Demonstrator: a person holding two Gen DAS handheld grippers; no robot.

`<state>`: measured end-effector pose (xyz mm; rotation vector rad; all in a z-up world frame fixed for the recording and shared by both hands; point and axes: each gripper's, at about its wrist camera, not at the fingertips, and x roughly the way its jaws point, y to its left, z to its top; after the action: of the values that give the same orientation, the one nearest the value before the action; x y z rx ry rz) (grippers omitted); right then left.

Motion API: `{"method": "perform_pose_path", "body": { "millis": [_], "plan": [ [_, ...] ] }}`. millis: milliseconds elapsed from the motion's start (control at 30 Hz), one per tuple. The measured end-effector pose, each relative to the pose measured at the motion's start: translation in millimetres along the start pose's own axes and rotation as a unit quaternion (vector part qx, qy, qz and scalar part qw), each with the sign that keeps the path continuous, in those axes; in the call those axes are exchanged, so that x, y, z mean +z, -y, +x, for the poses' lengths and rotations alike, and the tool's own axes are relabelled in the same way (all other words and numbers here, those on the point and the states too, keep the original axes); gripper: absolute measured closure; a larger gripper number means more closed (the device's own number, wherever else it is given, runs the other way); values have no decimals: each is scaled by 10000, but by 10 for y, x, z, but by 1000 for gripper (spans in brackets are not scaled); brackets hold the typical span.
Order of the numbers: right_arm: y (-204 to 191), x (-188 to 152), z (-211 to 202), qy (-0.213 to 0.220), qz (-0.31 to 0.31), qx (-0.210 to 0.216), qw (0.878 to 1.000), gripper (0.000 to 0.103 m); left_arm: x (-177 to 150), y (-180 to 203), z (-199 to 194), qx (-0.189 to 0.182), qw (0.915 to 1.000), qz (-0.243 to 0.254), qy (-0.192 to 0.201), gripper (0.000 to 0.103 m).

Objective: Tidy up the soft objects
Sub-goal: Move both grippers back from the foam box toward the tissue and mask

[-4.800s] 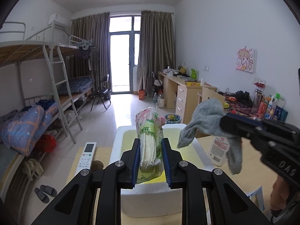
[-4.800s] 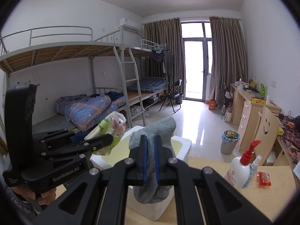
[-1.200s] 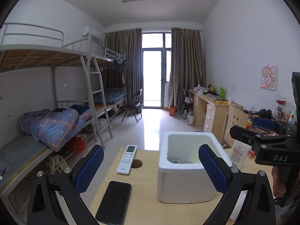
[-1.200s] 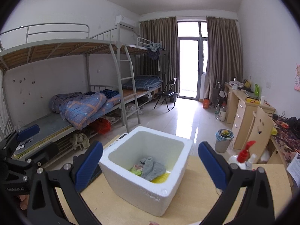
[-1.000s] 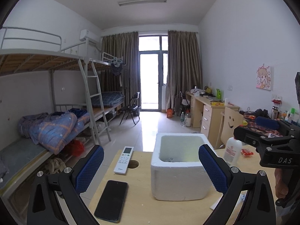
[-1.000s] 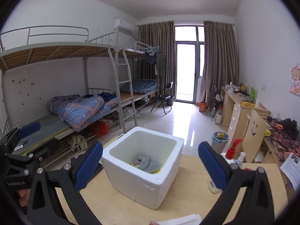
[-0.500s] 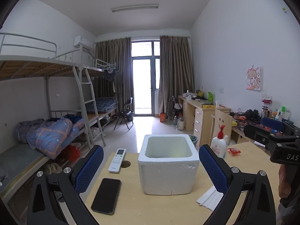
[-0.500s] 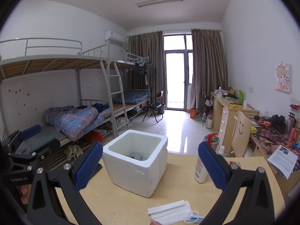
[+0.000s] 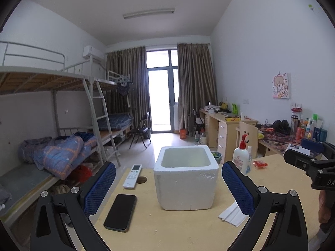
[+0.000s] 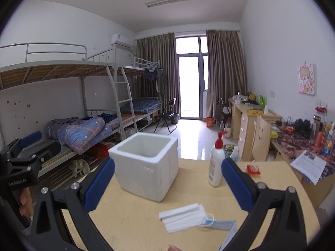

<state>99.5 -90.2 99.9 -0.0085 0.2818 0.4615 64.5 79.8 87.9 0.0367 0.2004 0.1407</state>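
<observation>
Desk [image 9: 188, 226] beneath two splayed tools [image 9: 168, 184]

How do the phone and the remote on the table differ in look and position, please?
The phone is black with a blank dark face; the remote is white with a small screen and rows of buttons. The phone is the broader slab, the remote narrower. The phone lies nearer the left gripper; the remote lies beyond it, beside a round hole in the table. Both lie flat, left of the foam box, and apart from each other.

Wooden table [image 9: 188, 226] — foam box [image 9: 186, 186], phone [image 9: 120, 212], remote [image 9: 132, 176], bottle [image 10: 216, 167], masks [image 10: 182, 214].
</observation>
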Motion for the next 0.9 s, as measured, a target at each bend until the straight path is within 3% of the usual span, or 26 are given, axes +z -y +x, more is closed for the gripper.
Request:
{"method": "perform_pose_path", "body": {
  "millis": [300, 633, 900],
  "plan": [
    [122, -257, -154, 102, 137, 58, 9998, 0, -219, 37, -149, -9, 9997, 70, 235, 1],
    [88, -643, -309, 232, -48, -162, 9996, 0, -528, 71, -197, -80, 9991, 11, 409, 1],
    [77, -940, -329, 253, -120, -214, 9994, 0, -813, 130, -218, -309, 9981, -71, 532, 1]
  ]
}}
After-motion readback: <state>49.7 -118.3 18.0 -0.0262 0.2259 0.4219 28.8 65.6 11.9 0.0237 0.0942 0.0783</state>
